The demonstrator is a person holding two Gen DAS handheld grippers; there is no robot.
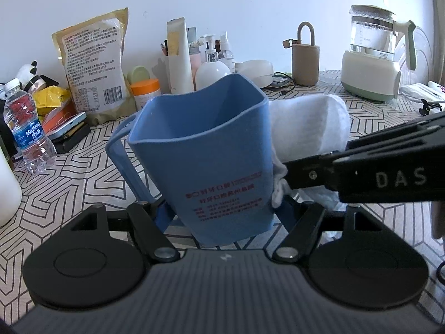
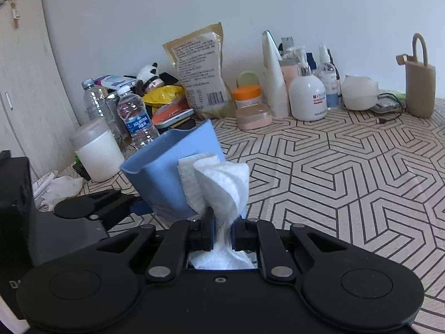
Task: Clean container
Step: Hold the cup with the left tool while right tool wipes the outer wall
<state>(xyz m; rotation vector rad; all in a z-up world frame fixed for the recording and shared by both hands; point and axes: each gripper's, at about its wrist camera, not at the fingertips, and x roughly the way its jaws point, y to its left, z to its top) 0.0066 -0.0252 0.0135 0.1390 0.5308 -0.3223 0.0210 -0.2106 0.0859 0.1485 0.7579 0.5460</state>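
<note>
1. Here's the blue cup [image 1: 205,150], a squarish plastic container with red print on its side and a loop handle off to its left, tilted back and held up above the patterned tablecloth [image 1: 72,172].
2. The left gripper [image 1: 222,214] has it low down: the blue fingers are clamped on the base of the cup, one on each side.
3. In comes the white cloth [image 2: 219,183], a bunched paper towel, pressed right against the cup's outer wall on the side away from the handle.
4. The right gripper [image 2: 222,236] is pinched tight on that cloth, jaws closed with the wad squeezed up between them and a tail hanging below.
5. From the left wrist view, the right gripper's black arm reaches in from the right, its tip touching the cloth at the cup's edge.
6. Further back along the wall: a water bottle [image 1: 25,128], a tan food bag [image 1: 94,64], an orange-lidded jar [image 1: 146,90], a white pump bottle [image 1: 211,69], a beige flask [image 1: 305,55] and a glass kettle [image 1: 375,53] on its pale base.
7. Beside the cup on the left wrist's far side stands a white tub [image 2: 97,153].
</note>
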